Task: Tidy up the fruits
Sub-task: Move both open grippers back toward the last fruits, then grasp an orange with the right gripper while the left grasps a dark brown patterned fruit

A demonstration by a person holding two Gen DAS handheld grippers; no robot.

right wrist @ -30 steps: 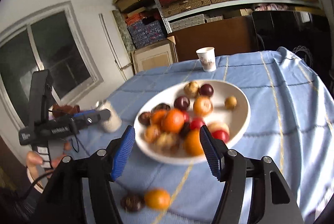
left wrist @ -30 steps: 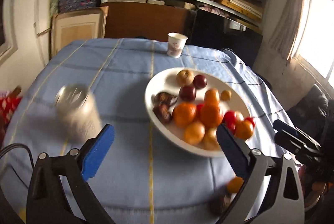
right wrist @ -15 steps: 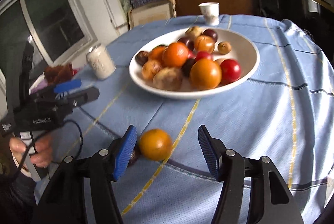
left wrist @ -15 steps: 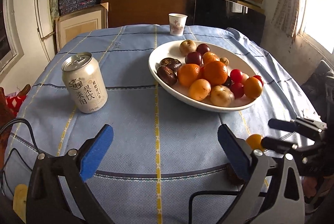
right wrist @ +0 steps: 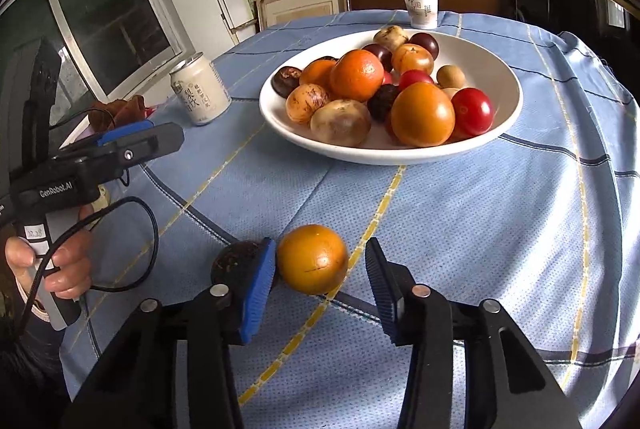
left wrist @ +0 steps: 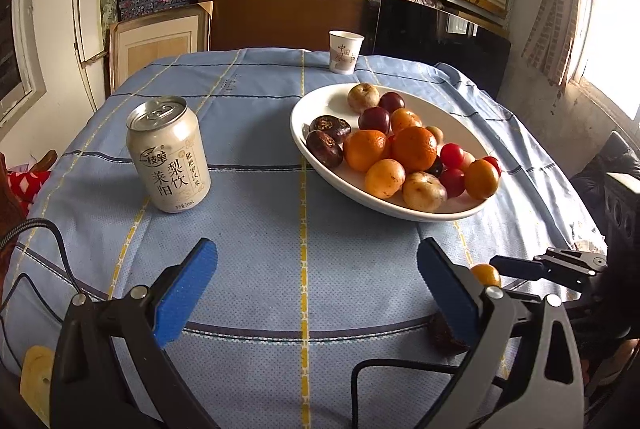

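A white bowl (right wrist: 508, 109) full of mixed fruit stands on the blue tablecloth; it also shows in the left wrist view (left wrist: 316, 101). A loose orange fruit (right wrist: 313, 259) lies on the cloth between the fingers of my open right gripper (right wrist: 320, 269), close to the left pad. A dark fruit (right wrist: 234, 261) lies just outside that left finger. In the left wrist view the orange fruit (left wrist: 485, 273) and the dark fruit (left wrist: 440, 333) peek out behind the right finger. My left gripper (left wrist: 316, 281) is open and empty above bare cloth.
A drink can (left wrist: 168, 155) stands left of the bowl, also in the right wrist view (right wrist: 200, 89). A paper cup (left wrist: 346, 52) stands at the table's far edge. Shelves, boxes and a cabinet lie behind the table. The table's near edge is just below both grippers.
Both grippers have dropped lower and nearer the table. My right gripper has moved forward so the orange fruit now sits between its fingers, which have narrowed slightly.
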